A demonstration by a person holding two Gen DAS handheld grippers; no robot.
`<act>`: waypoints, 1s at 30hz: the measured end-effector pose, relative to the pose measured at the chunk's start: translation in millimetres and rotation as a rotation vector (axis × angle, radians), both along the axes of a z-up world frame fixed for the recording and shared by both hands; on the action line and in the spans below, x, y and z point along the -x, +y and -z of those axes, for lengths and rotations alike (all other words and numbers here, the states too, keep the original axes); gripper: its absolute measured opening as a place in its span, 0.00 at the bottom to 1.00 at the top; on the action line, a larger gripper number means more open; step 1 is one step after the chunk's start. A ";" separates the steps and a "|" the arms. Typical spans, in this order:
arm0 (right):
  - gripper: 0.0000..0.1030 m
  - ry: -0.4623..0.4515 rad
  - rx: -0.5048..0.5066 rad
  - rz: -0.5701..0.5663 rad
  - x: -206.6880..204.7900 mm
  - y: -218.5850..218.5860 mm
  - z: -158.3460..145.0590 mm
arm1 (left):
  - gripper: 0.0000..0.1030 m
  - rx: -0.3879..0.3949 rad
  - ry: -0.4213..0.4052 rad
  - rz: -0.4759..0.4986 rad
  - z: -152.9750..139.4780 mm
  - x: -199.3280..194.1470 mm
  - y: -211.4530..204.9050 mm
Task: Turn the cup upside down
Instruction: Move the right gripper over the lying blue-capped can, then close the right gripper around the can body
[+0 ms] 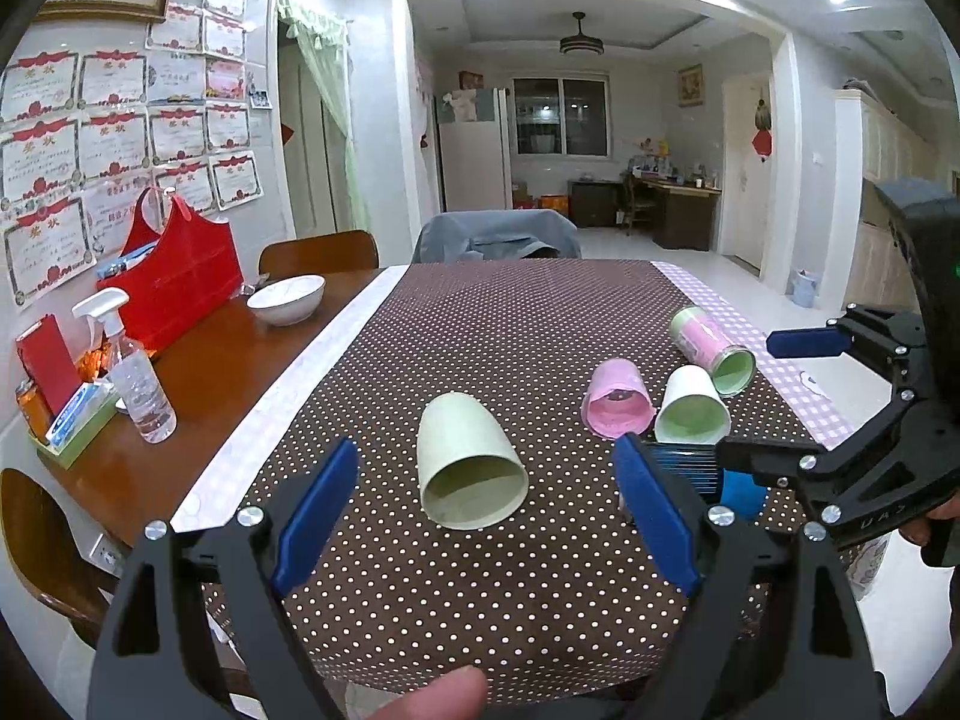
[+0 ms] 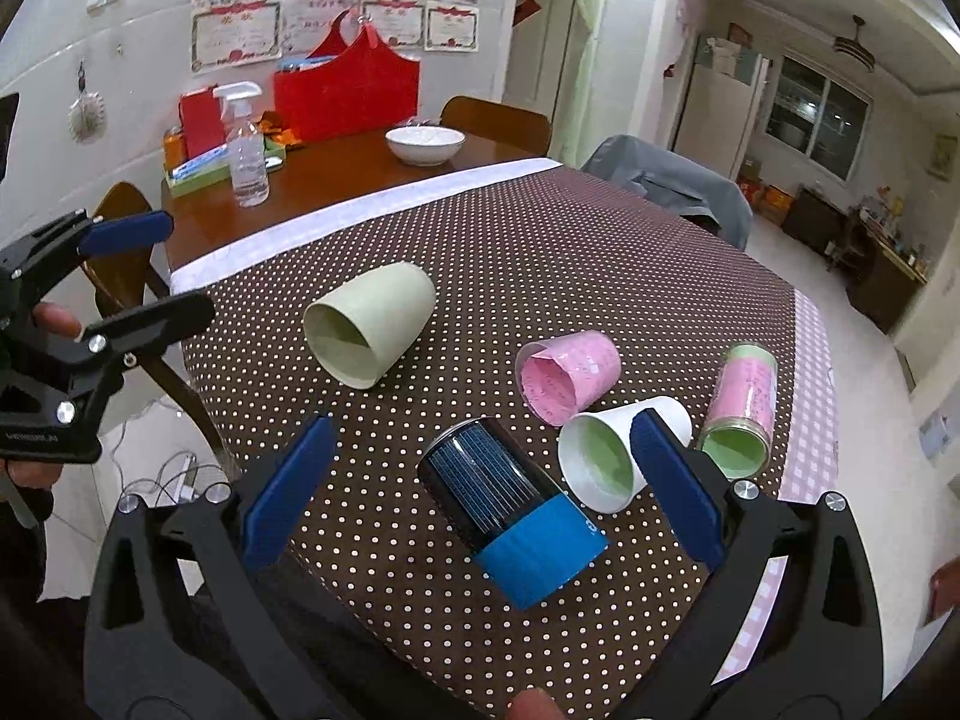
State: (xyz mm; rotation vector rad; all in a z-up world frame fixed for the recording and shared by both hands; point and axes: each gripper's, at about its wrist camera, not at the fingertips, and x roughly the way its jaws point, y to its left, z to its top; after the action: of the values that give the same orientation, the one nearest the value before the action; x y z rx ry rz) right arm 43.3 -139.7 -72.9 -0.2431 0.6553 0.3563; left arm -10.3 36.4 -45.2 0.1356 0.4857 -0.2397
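Several cups lie on their sides on the brown dotted tablecloth (image 1: 480, 324). A pale green cup (image 1: 468, 468) lies with its mouth toward me, just ahead of my open left gripper (image 1: 486, 516). It also shows in the right wrist view (image 2: 366, 330). A dark cup with a blue band (image 2: 510, 510) lies between the fingers of my open right gripper (image 2: 480, 492), untouched. A pink cup (image 2: 567, 375), a white cup with green inside (image 2: 612, 456) and a pink-and-green cup (image 2: 741, 414) lie to the right. The right gripper also shows in the left wrist view (image 1: 774, 396).
On the bare wooden table (image 1: 240, 354) at the left stand a white bowl (image 1: 287, 298), a spray bottle (image 1: 135, 372), a red bag (image 1: 174, 276) and a tissue box (image 1: 78, 420). Wooden chairs (image 1: 318, 252) stand around the table. A grey covered seat (image 1: 498, 234) is at the far end.
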 end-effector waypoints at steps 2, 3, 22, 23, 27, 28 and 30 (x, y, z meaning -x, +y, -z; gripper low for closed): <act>0.94 0.009 0.011 -0.007 -3.7 0.3 2.8 | 0.83 0.002 0.004 -0.005 1.2 -0.4 1.2; 0.94 0.017 0.019 -0.010 -5.9 0.2 4.8 | 0.83 0.003 0.007 -0.006 1.9 -0.9 1.8; 0.94 0.227 0.328 -0.198 -52.4 27.2 63.2 | 0.83 -0.015 0.046 -0.004 15.5 -7.0 3.2; 0.94 0.233 0.345 -0.203 -54.0 29.0 64.9 | 0.83 -0.017 0.048 -0.004 16.3 -7.2 3.2; 0.94 0.264 0.399 -0.230 -60.6 35.6 71.6 | 0.83 -0.015 0.053 -0.002 18.6 -7.7 3.3; 0.94 0.274 0.418 -0.237 -62.4 37.4 73.9 | 0.83 -0.015 0.055 -0.002 19.4 -8.0 3.3; 0.94 0.292 0.451 -0.252 -64.7 39.5 78.2 | 0.83 -0.014 0.058 -0.003 20.7 -8.1 3.6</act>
State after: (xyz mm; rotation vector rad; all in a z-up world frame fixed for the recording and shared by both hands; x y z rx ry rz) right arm 107.9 -100.3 -151.0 -0.7170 0.9947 0.4882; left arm -2.2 39.9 -65.9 0.1422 0.5454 -0.2374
